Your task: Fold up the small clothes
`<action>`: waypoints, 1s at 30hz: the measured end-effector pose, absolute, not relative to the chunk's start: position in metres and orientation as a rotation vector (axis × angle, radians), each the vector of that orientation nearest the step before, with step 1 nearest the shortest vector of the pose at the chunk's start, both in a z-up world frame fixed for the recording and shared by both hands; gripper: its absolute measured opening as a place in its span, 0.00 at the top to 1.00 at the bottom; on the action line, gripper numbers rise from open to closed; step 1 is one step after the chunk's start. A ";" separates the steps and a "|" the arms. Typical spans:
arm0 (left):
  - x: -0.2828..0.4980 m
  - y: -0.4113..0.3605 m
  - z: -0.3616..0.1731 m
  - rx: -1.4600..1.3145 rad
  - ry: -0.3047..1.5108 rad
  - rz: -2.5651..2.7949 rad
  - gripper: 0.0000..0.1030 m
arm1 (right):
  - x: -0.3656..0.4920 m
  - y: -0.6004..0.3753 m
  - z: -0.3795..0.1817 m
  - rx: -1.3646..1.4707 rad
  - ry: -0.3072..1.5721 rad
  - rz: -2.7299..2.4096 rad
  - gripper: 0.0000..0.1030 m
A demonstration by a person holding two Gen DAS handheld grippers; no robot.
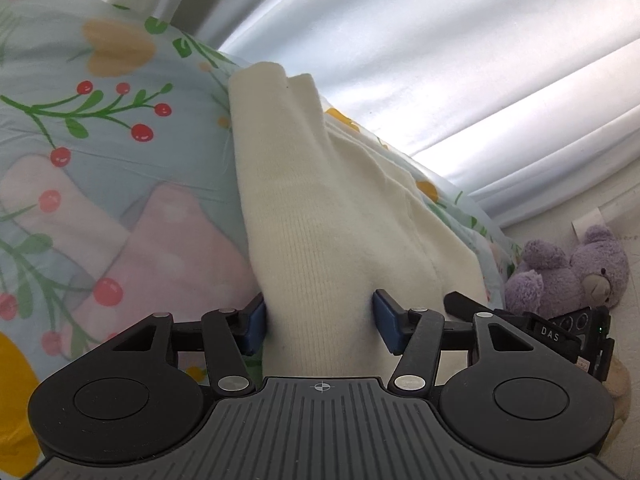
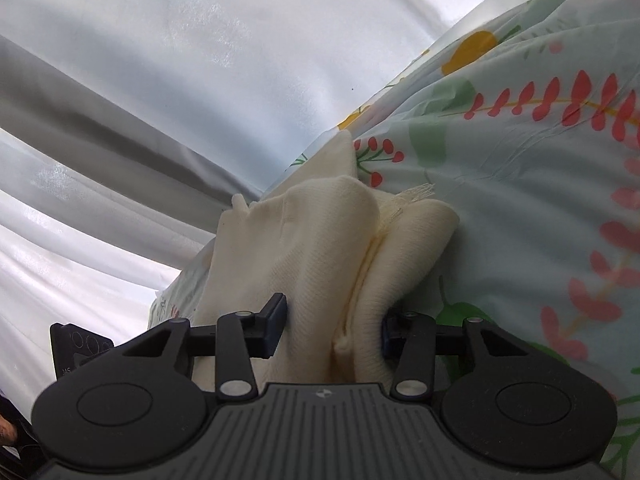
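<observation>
Judging from how things lie, the chief risk is a lopsided or slipping hold on the cream knit garment [image 1: 320, 216]; the left gripper [image 1: 320, 326] has the cloth bunched between its blue pads [image 1: 385, 326], the fabric filling the gap and touching both, yet the jaws stand fairly wide, so the hold looks light and a pull could draw the knit free; the right gripper [image 2: 334, 330] likewise has a thick wad of seam and hem between its fingers, the left pad [image 2: 276, 330] against the cloth and the right one mostly hidden behind the bulge, so I cannot tell how firmly it bites; a thick wad of layers may slide apart, leaving only one layer caught and the fold crooked. Both grippers sit close together at the same near end, as the black body of the other tool at the right edge of the left view suggests; they could knock each other if brought nearer. The garment lies on the floral bedspread [image 1: 100, 128], near the edge by the pale curtain [image 1: 440, 60]; its long axis runs away from the left gripper, up the left view, the far end split into two narrow tips pointing towards the curtain; dragging it could push it over that edge, near where a purple plush bear [image 1: 576, 272] sits at the right.
</observation>
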State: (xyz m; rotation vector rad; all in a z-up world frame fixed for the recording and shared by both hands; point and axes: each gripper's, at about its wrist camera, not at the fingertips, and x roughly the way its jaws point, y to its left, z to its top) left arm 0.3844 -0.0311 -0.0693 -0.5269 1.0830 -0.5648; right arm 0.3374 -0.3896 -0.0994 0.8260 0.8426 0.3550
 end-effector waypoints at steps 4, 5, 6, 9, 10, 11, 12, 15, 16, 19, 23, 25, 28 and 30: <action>0.387 -0.033 -0.072 -0.553 1.080 -0.565 0.39 | 0.342 -0.391 -0.103 0.860 0.843 0.365 0.56; 0.387 -0.034 -0.072 -0.553 1.078 -0.565 0.39 | 0.341 -0.392 -0.104 0.872 0.839 0.366 0.56; 0.387 -0.035 -0.072 -0.551 1.075 -0.565 0.40 | 0.341 -0.392 -0.105 0.879 0.837 0.365 0.57; 0.385 -0.036 -0.072 -0.530 1.067 -0.560 0.47 | 0.335 -0.392 -0.106 0.876 0.832 0.341 0.66; 0.385 -0.035 -0.073 -0.531 1.068 -0.559 0.48 | 0.335 -0.391 -0.105 0.874 0.831 0.335 0.67; 0.385 -0.035 -0.072 -0.534 1.067 -0.558 0.53 | 0.334 -0.390 -0.103 0.863 0.830 0.327 0.68; 0.384 -0.035 -0.070 -0.531 1.060 -0.559 0.56 | 0.333 -0.387 -0.100 0.845 0.828 0.321 0.70; 0.379 -0.036 -0.057 -0.490 1.027 -0.558 0.61 | 0.332 -0.378 -0.086 0.805 0.809 0.335 0.72; 0.375 -0.036 -0.048 -0.485 1.007 -0.569 0.62 | 0.331 -0.376 -0.081 0.800 0.803 0.344 0.72; 0.362 -0.032 -0.023 -0.459 0.939 -0.599 0.63 | 0.326 -0.358 -0.060 0.745 0.779 0.386 0.72; 0.334 -0.011 0.006 -0.407 0.876 -0.558 0.63 | 0.318 -0.328 -0.039 0.669 0.775 0.463 0.72; 0.320 0.006 0.010 -0.412 0.883 -0.512 0.62 | 0.315 -0.312 -0.034 0.634 0.786 0.497 0.72; 0.304 0.027 0.003 -0.390 0.905 -0.434 0.60 | 0.308 -0.284 -0.039 0.591 0.810 0.538 0.71; 0.298 0.038 -0.008 -0.348 0.957 -0.358 0.57 | 0.307 -0.275 -0.047 0.593 0.853 0.523 0.68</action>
